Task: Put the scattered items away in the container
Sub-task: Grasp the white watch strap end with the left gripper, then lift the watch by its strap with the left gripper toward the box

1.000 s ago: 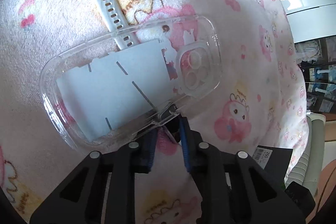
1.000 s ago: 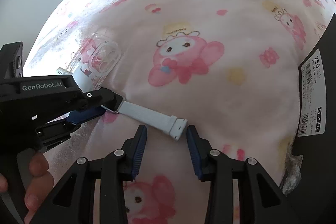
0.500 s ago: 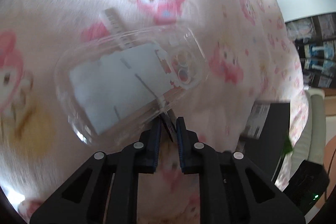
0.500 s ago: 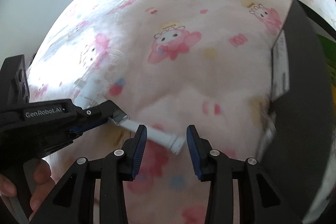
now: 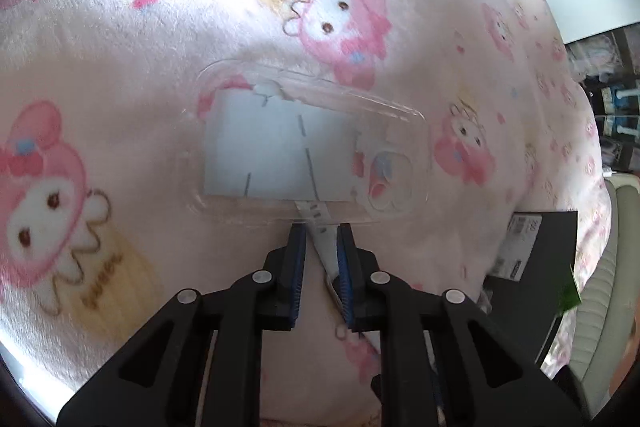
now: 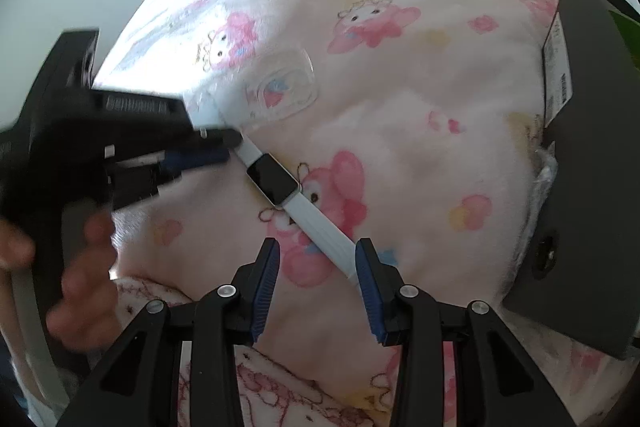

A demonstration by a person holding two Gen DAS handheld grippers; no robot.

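Note:
A white smartwatch [image 6: 274, 179] with a black face stretches across the pink cartoon blanket [image 6: 400, 131]. My left gripper [image 5: 320, 231] pinches one end of its strap [image 5: 326, 255]; its jaws are opening slightly with the strap still between the pads. In the right wrist view that left gripper [image 6: 224, 147] comes in from the left. My right gripper [image 6: 316, 255] is open, and the strap's free end lies just inside its right finger. A clear phone case [image 5: 312, 147] with a white paper insert lies flat beyond the left fingertips. The black box [image 6: 592, 147] stands at the right.
A person's hand [image 6: 80, 287] holds the left gripper's handle. The black box [image 5: 536, 259] has a white barcode label and something green inside. A beige padded edge [image 5: 616, 267] runs along the bed's right side. Shelves stand in the far background.
Both grippers have shifted across the blanket toward the box. The watch's black face now shows in the right wrist view. The phone case has dropped away from the left fingertips.

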